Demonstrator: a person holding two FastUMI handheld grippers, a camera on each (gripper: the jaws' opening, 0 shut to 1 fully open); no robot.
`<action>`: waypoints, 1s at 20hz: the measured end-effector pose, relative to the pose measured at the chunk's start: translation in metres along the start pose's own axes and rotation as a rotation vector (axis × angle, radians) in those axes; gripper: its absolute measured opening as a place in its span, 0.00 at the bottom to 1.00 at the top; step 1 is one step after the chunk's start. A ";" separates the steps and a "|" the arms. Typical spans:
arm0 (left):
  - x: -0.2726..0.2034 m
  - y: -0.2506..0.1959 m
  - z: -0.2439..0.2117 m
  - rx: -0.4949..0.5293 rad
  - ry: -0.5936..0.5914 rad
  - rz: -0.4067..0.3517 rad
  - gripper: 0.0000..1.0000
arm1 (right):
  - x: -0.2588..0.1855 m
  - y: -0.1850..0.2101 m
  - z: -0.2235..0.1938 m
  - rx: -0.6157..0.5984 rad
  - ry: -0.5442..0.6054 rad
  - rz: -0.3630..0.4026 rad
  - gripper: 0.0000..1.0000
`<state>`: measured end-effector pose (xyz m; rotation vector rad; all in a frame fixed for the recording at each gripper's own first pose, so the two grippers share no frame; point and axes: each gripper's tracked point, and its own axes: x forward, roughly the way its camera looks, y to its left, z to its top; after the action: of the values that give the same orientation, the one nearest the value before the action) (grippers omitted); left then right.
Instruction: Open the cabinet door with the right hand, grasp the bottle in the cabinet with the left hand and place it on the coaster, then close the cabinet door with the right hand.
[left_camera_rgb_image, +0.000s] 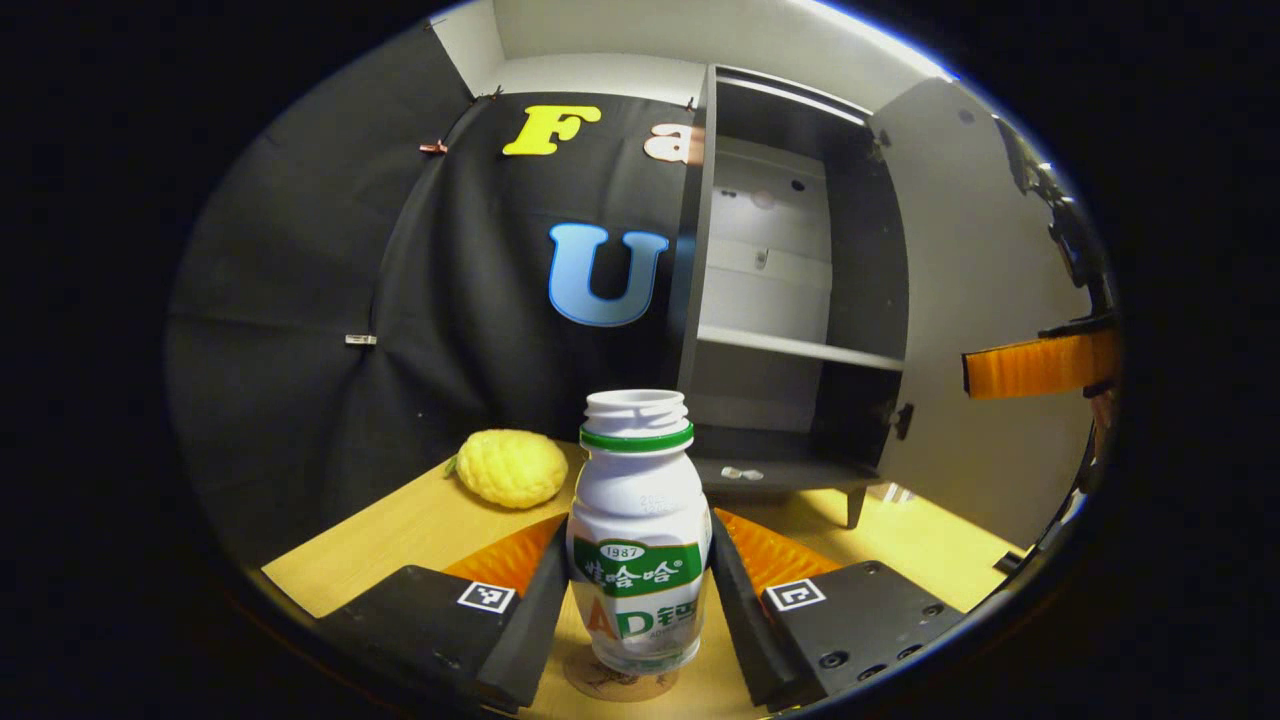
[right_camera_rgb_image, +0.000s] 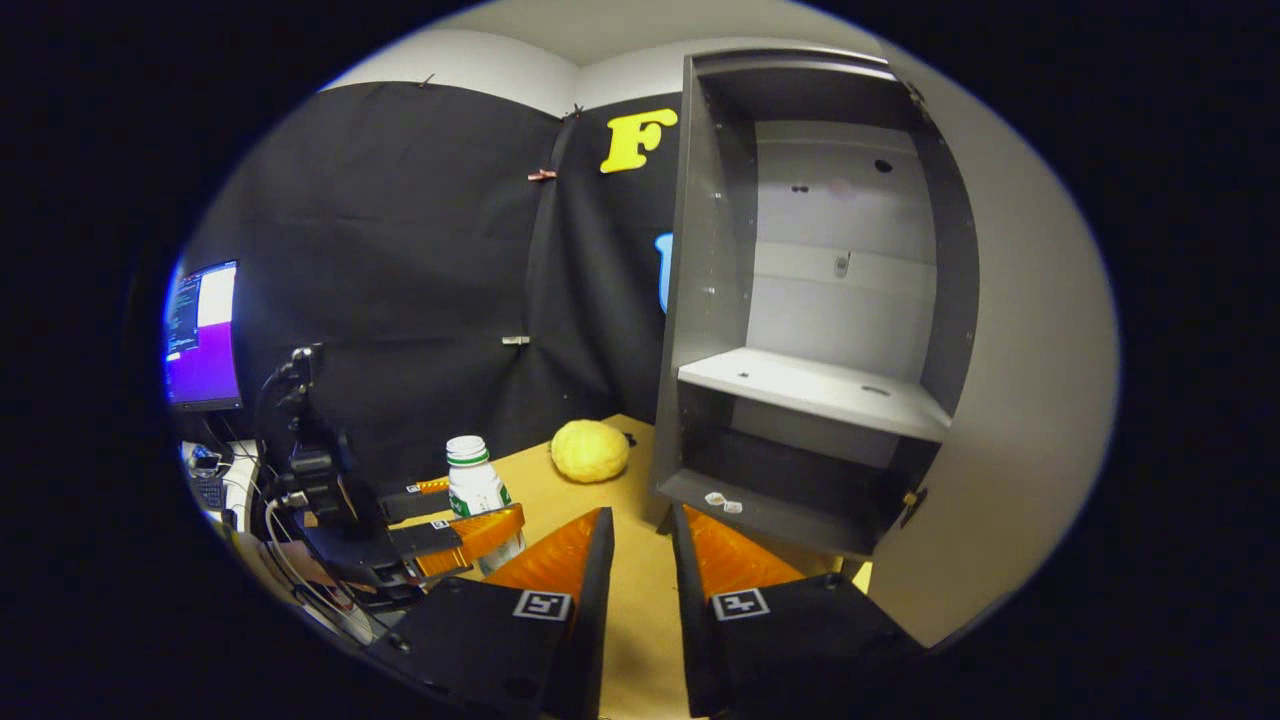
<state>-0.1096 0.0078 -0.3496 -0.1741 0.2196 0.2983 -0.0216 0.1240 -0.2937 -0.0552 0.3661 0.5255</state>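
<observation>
A white bottle (left_camera_rgb_image: 638, 520) with a green label and no cap stands upright on a brown round coaster (left_camera_rgb_image: 600, 688) on the wooden table. My left gripper (left_camera_rgb_image: 638, 560) is shut on it, one finger pressing each side. From the right gripper view, the bottle (right_camera_rgb_image: 473, 485) sits in the left gripper (right_camera_rgb_image: 455, 515) at the lower left. My right gripper (right_camera_rgb_image: 643, 525) hovers over the table in front of the cabinet (right_camera_rgb_image: 800, 390), its fingers a narrow gap apart with nothing between them. The cabinet door (right_camera_rgb_image: 1000, 400) stands wide open to the right.
A yellow bumpy fruit (left_camera_rgb_image: 510, 467) lies on the table (left_camera_rgb_image: 400, 530) left of the cabinet (left_camera_rgb_image: 790, 350). The cabinet's shelf (right_camera_rgb_image: 810, 385) is bare and two small bits lie on its floor. An orange finger (left_camera_rgb_image: 1040, 365) of the right gripper shows beside the open door (left_camera_rgb_image: 990, 300). A monitor (right_camera_rgb_image: 205, 335) glows far left.
</observation>
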 end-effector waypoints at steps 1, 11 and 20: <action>0.003 -0.001 -0.012 0.009 0.008 -0.002 0.76 | 0.006 -0.001 -0.009 0.004 0.011 -0.004 0.45; 0.011 -0.004 -0.055 0.128 0.000 -0.023 0.76 | 0.027 -0.002 -0.046 -0.021 0.050 -0.063 0.98; -0.004 -0.015 -0.066 0.222 -0.033 -0.033 0.80 | 0.023 0.005 -0.055 -0.024 0.084 -0.060 0.98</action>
<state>-0.1216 -0.0205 -0.4104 0.0468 0.2153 0.2416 -0.0236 0.1311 -0.3534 -0.1113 0.4391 0.4693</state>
